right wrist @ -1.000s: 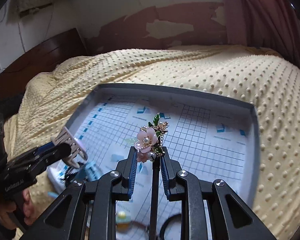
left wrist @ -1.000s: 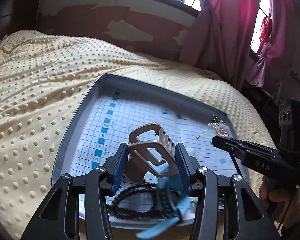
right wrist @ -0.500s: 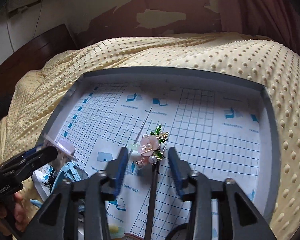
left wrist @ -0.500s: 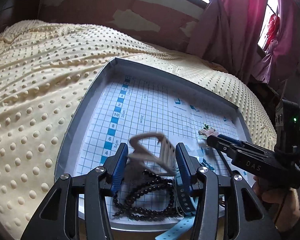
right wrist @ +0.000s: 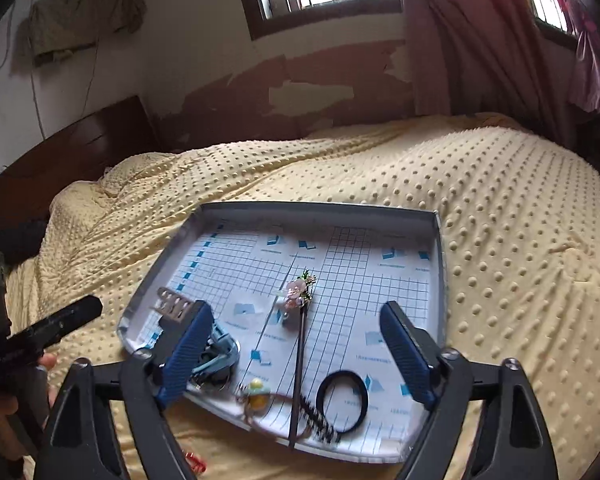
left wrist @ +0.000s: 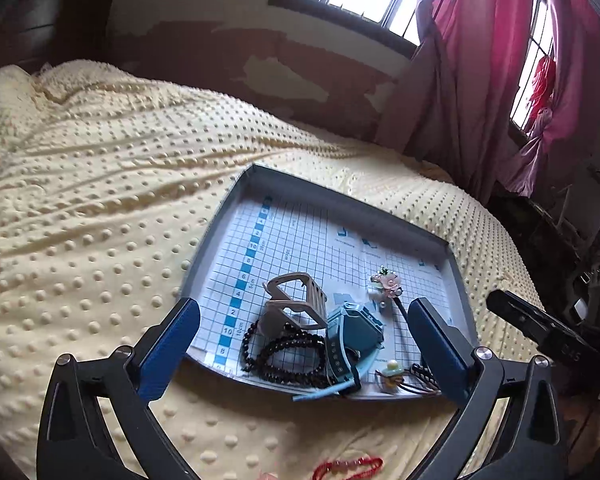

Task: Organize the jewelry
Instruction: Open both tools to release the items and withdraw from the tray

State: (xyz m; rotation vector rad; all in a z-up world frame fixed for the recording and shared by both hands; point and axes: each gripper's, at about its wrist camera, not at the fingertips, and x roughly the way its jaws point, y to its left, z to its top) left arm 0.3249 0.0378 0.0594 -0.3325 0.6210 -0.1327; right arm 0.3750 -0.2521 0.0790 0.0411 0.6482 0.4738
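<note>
A grey tray (left wrist: 236,200) (right wrist: 436,240) lined with gridded paper lies on the bed. In it rest a beige claw hair clip (left wrist: 296,304) (right wrist: 174,304), a black bead bracelet (left wrist: 284,354), a light blue watch (left wrist: 354,334) (right wrist: 216,354), a pink flower hair stick (left wrist: 390,286) (right wrist: 298,292), a black hair tie (right wrist: 342,398) and a small yellow charm (left wrist: 392,372) (right wrist: 256,394). My left gripper (left wrist: 304,344) is open above the tray's near edge, empty. My right gripper (right wrist: 296,356) is open too, empty, back from the hair stick.
A yellow dotted blanket (left wrist: 100,200) (right wrist: 500,220) covers the bed around the tray. A red bead string (left wrist: 348,466) (right wrist: 194,462) lies on the blanket near the tray's front. Pink curtains (left wrist: 480,60) hang at the right by the window. A dark headboard (right wrist: 80,148) stands at the left.
Both grippers opened and pulled back. The left let the beige clip drop into the tray by the bracelet; the right released the flower hair stick onto the tray's middle.
</note>
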